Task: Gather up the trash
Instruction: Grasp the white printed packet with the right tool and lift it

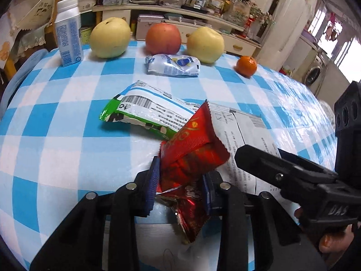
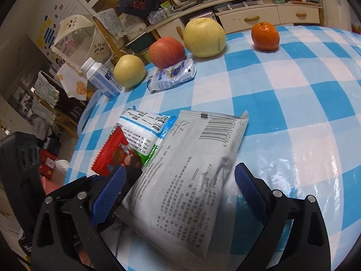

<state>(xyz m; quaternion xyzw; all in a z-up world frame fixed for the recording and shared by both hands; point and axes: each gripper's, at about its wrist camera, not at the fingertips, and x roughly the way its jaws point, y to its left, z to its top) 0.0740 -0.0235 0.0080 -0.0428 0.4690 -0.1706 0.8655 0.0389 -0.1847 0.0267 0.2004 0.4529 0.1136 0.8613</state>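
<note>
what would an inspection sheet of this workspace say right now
surface: table under a blue and white checked cloth, glossy.
job's things: red wrapper; green and white wrapper; grey packet; small blue pouch.
clutter: two yellow pears, red apple, orange, milk carton standing upright.
grippers: left gripper jaws clamped on the red wrapper; right gripper jaws open, either side of the grey packet.
cables: nothing seen.
surroundings: crowded shelf unit, washing machine.
</note>
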